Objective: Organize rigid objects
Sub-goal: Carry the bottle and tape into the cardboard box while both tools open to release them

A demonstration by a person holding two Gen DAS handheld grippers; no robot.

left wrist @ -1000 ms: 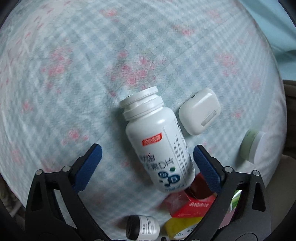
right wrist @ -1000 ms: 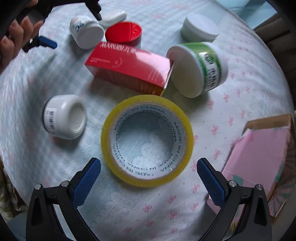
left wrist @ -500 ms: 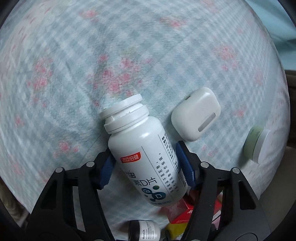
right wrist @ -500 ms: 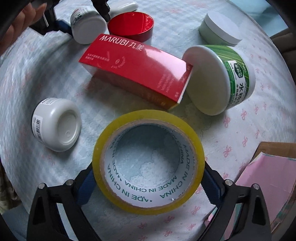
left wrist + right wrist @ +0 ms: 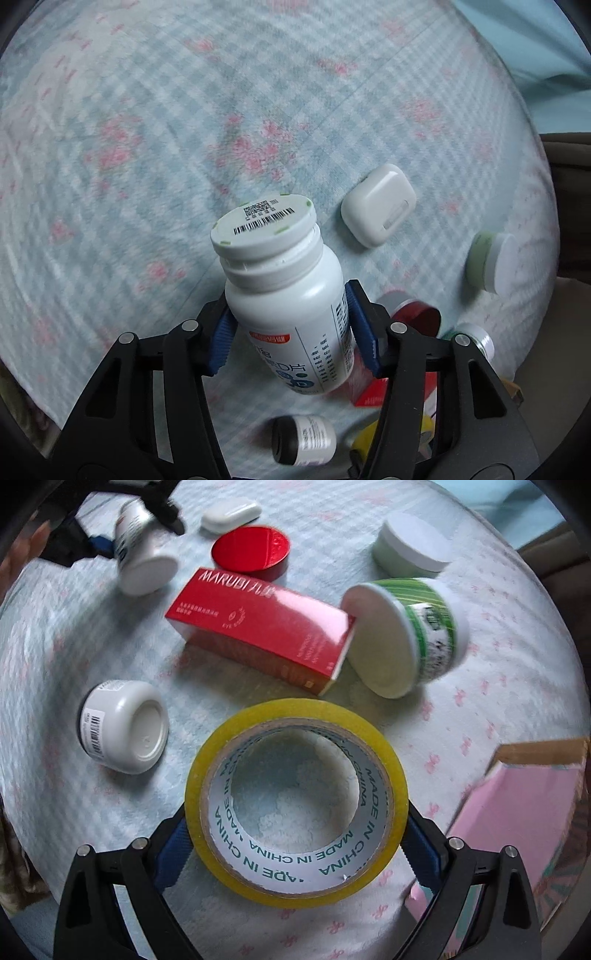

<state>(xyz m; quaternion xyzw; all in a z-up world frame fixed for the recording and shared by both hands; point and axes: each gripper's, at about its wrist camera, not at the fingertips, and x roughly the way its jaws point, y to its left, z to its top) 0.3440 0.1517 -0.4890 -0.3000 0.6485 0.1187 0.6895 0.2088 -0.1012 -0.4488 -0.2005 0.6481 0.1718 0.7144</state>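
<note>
— Where is the white bottle held?
— Between the closing left gripper pads, lifted off the cloth.
— And the tape roll?
— Clamped across the right gripper.

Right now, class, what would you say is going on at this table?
A person is sorting small items with a handheld claw in each hand. The left claw is closing on a white pill bottle, already tipped up off the cloth. The right claw grips a yellow tape roll. A red box and jars lie scattered.
</note>
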